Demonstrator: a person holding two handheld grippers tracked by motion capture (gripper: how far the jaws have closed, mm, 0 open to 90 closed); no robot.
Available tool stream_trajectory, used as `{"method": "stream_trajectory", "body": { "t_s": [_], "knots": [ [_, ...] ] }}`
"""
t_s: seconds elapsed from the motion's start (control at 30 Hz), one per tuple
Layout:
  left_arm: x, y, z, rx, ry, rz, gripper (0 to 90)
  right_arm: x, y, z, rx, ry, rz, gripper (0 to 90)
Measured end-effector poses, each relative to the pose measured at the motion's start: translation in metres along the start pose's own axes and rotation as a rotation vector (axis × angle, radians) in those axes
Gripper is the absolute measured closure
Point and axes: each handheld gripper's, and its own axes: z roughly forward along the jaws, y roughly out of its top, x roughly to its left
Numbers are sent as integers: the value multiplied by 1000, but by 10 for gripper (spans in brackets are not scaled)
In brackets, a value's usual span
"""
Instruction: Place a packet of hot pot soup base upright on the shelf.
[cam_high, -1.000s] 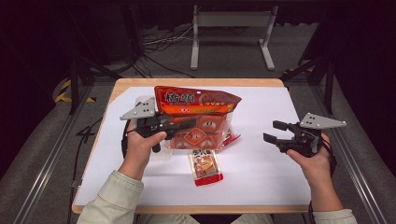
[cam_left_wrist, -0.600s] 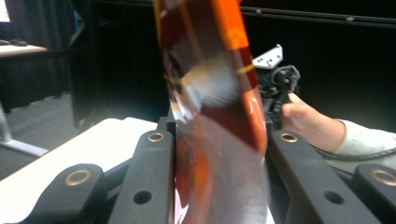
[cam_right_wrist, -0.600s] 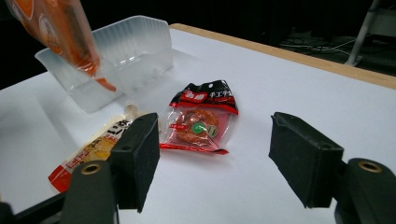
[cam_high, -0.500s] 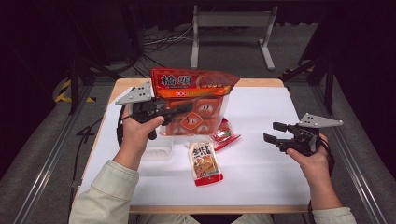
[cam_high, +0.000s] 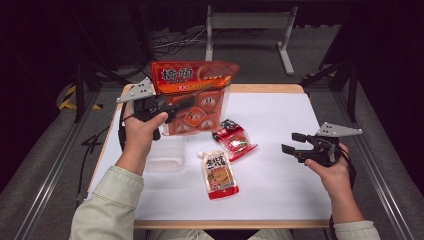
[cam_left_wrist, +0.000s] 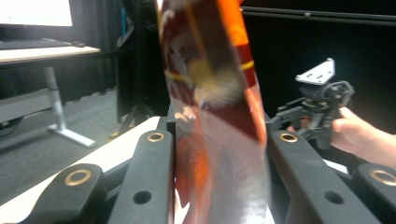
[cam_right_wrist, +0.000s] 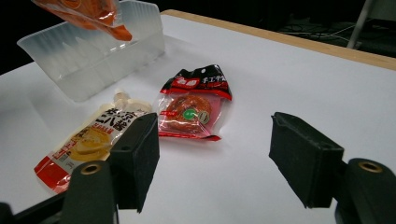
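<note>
Step in hand: lifting. The left gripper (cam_high: 186, 106) pinches the orange bag (cam_high: 194, 95), held upright above the clear tray (cam_high: 165, 155). The right gripper (cam_high: 292, 143), jaws spread, waits empty. Next, likely: lower the bag squarely into the tray.

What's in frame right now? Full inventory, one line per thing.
snack bag: 1, orange with a clear lower half, lifted off the table in the left gripper
clear tray: 1, translucent plastic, on the table's left side under the raised bag
spouted pouch: 1, cream and orange with a red bottom edge, lying flat mid-table
small packet: 1, red and black, lying flat just right of the pouch's top
table: 1, white top with a wooden edge
metal stand: 1, grey, on the floor beyond the table
left gripper: 1, black, jaws closed on the snack bag
right gripper: 1, black, jaws open and holding nothing, above the table's right side
</note>
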Motion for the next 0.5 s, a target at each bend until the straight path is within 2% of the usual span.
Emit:
{"method": "stream_trajectory", "body": {
  "t_s": [0.07,0.1,0.27,0.5],
  "knots": [
    [4,0,-1,7,37,20,714,-1,-1,1,4,1,0,340],
    [4,0,-1,7,37,20,714,-1,-1,1,4,1,0,340],
    [15,-3,-3,-3,60,1,714,-2,-3,3,18,3,6,337],
    [32,-7,-12,0,129,-27,713,-4,-4,2,16,5,15,338]
  ]
}}
